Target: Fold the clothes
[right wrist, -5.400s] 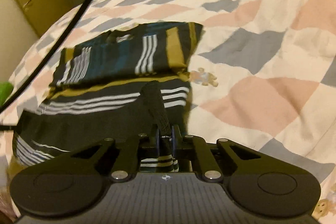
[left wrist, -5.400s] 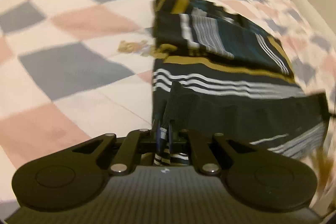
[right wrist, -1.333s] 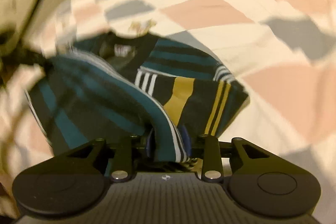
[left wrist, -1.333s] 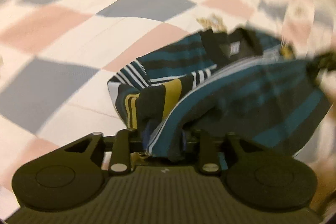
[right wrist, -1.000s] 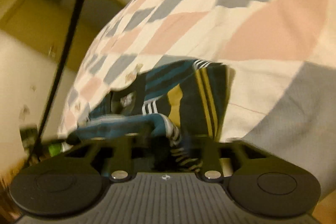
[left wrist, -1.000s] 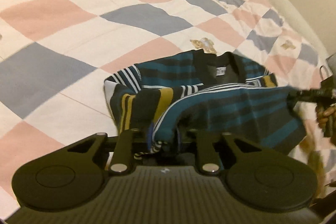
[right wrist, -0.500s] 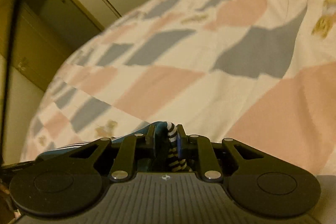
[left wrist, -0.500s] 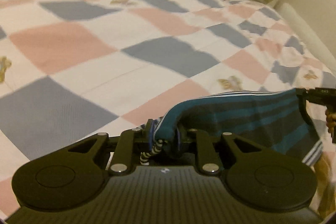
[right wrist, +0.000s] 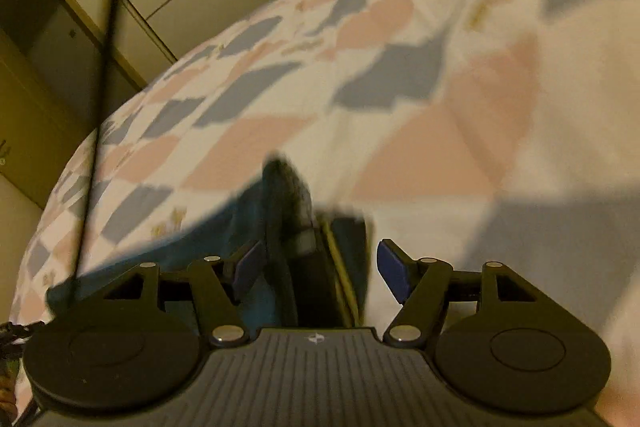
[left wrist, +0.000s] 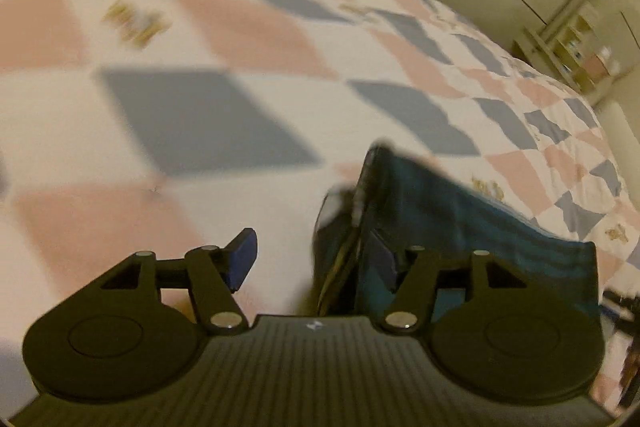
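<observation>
On the checkered bed (left wrist: 208,115), striped garment (left wrist: 460,227) bunched, left gripper (left wrist: 312,259) spread wide and released, right gripper (right wrist: 318,267) likewise parted, cloth between its fingers.

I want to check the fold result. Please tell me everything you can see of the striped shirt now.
The dark teal striped knit shirt lies bunched on the pink, grey and white checked quilt, blurred by motion. A thin yellow stripe shows at its near edge in the right wrist view. Both the left gripper and the right gripper are open; the cloth sits between their blue fingers, unclamped. Whether it touches them I cannot tell.
</observation>
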`<state>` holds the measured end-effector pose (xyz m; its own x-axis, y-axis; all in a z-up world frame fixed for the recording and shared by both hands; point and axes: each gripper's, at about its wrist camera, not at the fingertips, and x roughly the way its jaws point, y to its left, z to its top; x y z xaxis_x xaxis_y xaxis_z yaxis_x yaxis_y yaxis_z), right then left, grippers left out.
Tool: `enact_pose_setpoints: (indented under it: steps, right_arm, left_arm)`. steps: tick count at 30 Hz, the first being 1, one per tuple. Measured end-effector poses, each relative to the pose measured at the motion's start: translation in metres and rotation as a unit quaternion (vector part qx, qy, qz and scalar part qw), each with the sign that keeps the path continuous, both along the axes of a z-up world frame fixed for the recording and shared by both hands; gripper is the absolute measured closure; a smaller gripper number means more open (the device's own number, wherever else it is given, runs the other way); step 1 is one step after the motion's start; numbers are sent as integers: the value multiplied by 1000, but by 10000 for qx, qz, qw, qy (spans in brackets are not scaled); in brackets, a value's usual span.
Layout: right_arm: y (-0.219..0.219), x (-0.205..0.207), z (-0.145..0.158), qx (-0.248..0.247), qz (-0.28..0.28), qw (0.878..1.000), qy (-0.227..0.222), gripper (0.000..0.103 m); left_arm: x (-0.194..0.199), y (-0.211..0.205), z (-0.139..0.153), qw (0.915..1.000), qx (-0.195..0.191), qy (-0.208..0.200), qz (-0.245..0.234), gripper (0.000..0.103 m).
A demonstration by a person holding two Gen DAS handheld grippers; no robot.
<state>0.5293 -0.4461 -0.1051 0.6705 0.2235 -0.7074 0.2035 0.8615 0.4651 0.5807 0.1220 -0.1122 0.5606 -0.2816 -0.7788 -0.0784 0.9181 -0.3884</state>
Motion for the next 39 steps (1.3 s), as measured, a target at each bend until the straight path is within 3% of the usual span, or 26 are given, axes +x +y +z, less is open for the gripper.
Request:
enact_pose_setpoints:
  steps: [3,7,12,14,15,16,17,19,21,24,26,28,29,30,31,33,34,36,39]
  right_arm:
    - [1,-41,-2,347,-143,9992,102,36]
    - [5,-81,-18,978,-466,9938,232,35]
    - [9,-92,-41,1755,-861,9805,218,31]
    - [11,-87,-51,2050,-1056,9727,257,31]
    - [12,-88,-55,2209,-1137,9684,200,37]
    - [14,-88,-58,2274,-1211,9660,229,47]
    - [15,-84,-60,2240,-1308,9651,355,71]
    - [14,-81,-54,2168,-1352,9662,351,81]
    - [15,-77,-30,1743,-1011,9795,69,84]
    - [5,-72,-23,1515,-924,9841,22,85]
    - [0,-69,-45,1510,-1048,9822,398,85]
    - [0,-68,-69,1517,-1159,9788,738,82]
    - [0,-70,-69,1519,-1157,9789,724,79]
    - [1,-73,-60,1347,-1159,9819,655,74]
    - [1,-75,-52,1159,-1160,9847,582,61]
    - [4,-80,-34,729,-1095,9905,409,49]
    - [7,-82,-24,484,-1021,9931,307,49]
    - [17,-83,-9,48,-842,9964,38,50]
    - [39,-82,7,-507,-516,9962,-478,50]
  left_arm:
    - [-40,5,-3,9980,-511,257,255,45]
    - [-80,9,-18,9886,-1200,548,718,40]
    - [-88,7,-50,9636,-2232,750,1270,40]
    - [-86,5,-60,9588,-2324,796,1424,40]
    - [-85,4,-64,9577,-2326,817,1484,49]
    - [-85,3,-65,9594,-2234,821,1513,68]
    - [-84,3,-61,9641,-2091,760,1450,78]
    - [-82,2,-51,9739,-1777,605,1278,94]
    - [-80,-4,-30,9895,-1227,213,737,94]
    - [-76,-6,-30,9969,-752,103,206,92]
    - [-76,-6,-47,9984,-440,340,81,91]
    - [-80,-10,-44,9996,-100,253,32,85]
    - [-83,-12,-42,9998,70,209,7,80]
    - [-85,-14,-39,9996,220,168,-3,69]
    - [-89,-13,-34,9994,312,136,29,67]
    - [-96,-12,-23,9986,523,62,77,70]
    - [-101,-18,-16,9970,773,-31,26,81]
    - [-106,-35,3,9904,1318,-378,-170,84]
    - [-106,-53,21,9881,1319,-749,-254,84]
